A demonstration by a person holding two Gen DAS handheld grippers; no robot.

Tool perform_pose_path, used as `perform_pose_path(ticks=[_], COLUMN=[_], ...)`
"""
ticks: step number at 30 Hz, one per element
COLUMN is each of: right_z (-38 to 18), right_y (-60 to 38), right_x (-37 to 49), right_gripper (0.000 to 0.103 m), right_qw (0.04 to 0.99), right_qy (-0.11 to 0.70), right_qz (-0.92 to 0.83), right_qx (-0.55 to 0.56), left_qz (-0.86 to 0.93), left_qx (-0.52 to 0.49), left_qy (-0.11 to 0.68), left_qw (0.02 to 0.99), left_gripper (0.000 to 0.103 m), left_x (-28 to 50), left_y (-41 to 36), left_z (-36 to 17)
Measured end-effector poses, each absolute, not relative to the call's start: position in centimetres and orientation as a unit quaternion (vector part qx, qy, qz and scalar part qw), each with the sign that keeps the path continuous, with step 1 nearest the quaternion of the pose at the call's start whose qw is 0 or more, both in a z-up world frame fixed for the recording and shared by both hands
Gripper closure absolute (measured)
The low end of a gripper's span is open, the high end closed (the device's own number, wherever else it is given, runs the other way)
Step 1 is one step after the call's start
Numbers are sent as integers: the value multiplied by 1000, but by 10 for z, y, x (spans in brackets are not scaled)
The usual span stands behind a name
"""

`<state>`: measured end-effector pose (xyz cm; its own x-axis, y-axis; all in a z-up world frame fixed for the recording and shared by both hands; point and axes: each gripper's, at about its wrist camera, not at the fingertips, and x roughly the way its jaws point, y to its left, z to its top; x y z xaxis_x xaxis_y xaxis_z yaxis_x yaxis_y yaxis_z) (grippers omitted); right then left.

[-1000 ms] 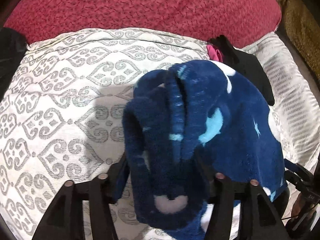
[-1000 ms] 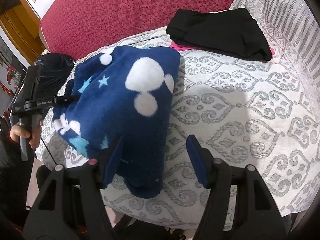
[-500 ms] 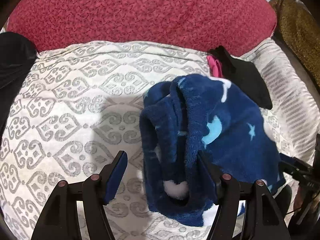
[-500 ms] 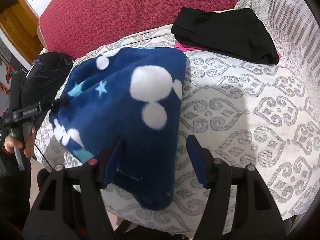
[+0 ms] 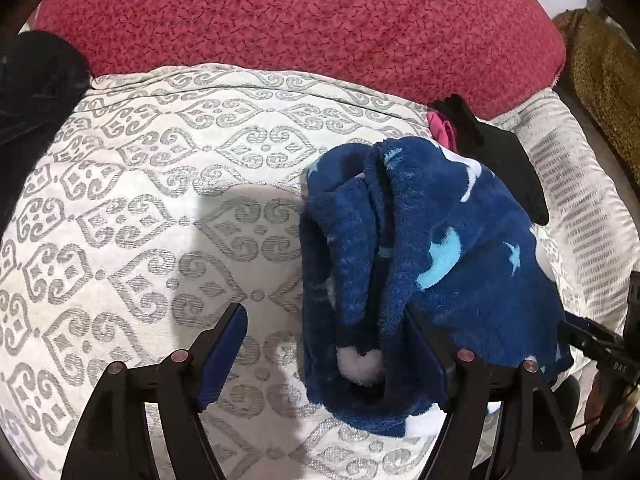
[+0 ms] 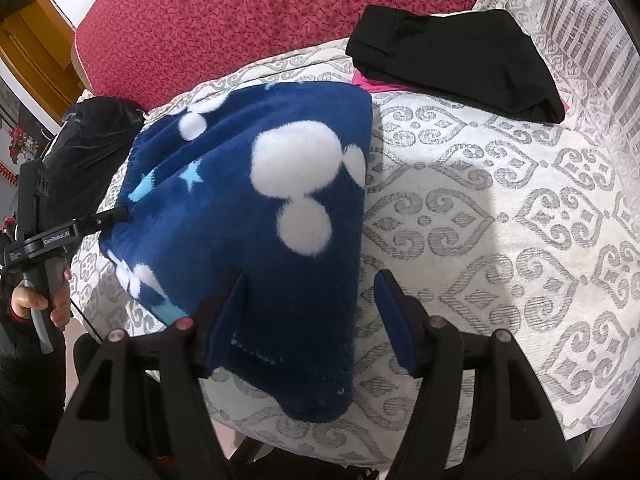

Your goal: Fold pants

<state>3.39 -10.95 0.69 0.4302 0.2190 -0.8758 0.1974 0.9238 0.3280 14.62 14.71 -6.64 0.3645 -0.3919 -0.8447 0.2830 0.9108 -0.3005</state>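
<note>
Readable writing is scarce: the left gripper's body, seen from the right wrist view, carries a white label that seems to read "GenRobot.AI", with smaller print beside it too fine to make out. In the left wrist view a black bar at the right edge shows three white characters, roughly "DAS".

The left gripper (image 5: 324, 350) has its jaws opening. The folded end of the fleece pants (image 5: 420, 280) lies between them; the right pad touches the fleece, while the left pad stands clear over bare cover, so nothing is clamped. A hand (image 6: 38, 300) holds this gripper's handle past the cushion's left edge.

The right gripper (image 6: 310, 320) stands released, jaws moderately apart. Its left pad rests against the top of the pants (image 6: 248, 232) and its right pad hangs just beside their right edge over the cover, not pinching.

The pants are navy fleece with white mouse-head shapes, pale blue stars and crescents, folded into a thick bundle. They lie on the white cushion cover with grey scrollwork (image 6: 500, 220), reaching its front edge, where one corner droops over. Near the back edge lies a folded black garment (image 6: 456, 60) on something pink (image 6: 372, 84), just beyond the pants. A red cushion (image 5: 300, 20) runs along the back.
</note>
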Motion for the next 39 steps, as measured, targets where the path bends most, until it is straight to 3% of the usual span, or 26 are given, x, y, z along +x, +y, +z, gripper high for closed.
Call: perform_pose_path(ticks=[21, 28, 32, 39], right_z=[-13, -12, -15, -20], right_y=[-137, -141, -141, -143], right_x=[38, 43, 46, 49], right_gripper=[29, 29, 29, 29], right_qw=[773, 770, 765, 758], right_qy=[551, 551, 551, 555], right_qz=[13, 7, 8, 11], right_qx=[316, 321, 333, 342], left_qz=[-259, -293, -279, -286], left_qx=[-136, -122, -97, -148], left_qy=[548, 525, 559, 572], left_qw=[784, 790, 775, 754], left_gripper=[17, 17, 16, 10], left_x=[163, 161, 167, 177], left_y=[150, 139, 126, 122], left_z=[-93, -68, -90, -116])
